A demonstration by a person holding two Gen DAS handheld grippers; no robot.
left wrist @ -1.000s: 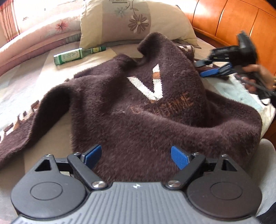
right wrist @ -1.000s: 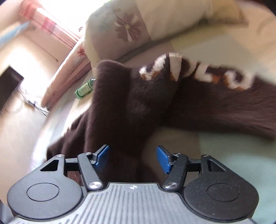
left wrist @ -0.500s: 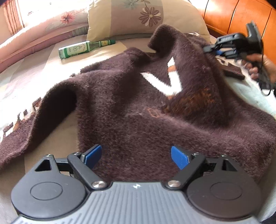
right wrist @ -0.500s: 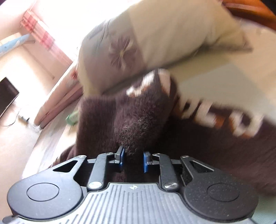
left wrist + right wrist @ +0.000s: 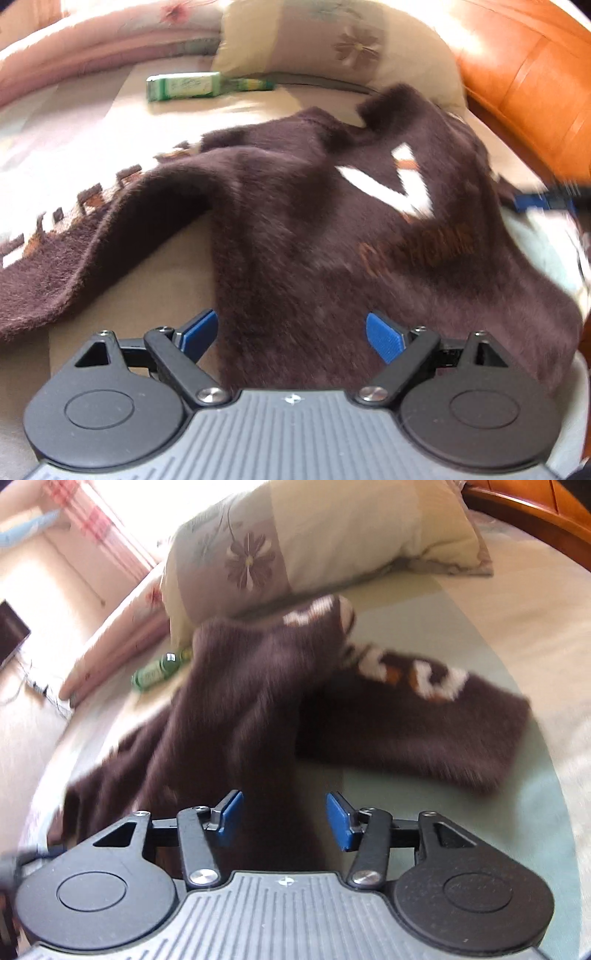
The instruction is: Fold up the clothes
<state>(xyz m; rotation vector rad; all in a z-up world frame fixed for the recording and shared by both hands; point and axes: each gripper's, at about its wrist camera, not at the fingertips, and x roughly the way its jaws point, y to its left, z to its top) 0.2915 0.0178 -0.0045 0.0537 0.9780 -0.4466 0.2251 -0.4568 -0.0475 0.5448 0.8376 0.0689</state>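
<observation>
currently the sweater (image 5: 332,229) lies crumpled on the bed (image 5: 92,122), one sleeve (image 5: 424,716) stretched flat toward the right, the body humped up near the pillow (image 5: 332,542). my left gripper (image 5: 291,332) hangs spread wide over the near hem, pinching nothing; i judge it is lined up there to take the hem for a fold. my right gripper (image 5: 282,819) is opening, dark cloth between its pads (image 5: 338,819) but not pressed. i judge it is letting go of a bunched part so the cloth can settle. a green bottle (image 5: 184,86) lies beside the pillow, apart from the sweater. no fold is made yet.
</observation>
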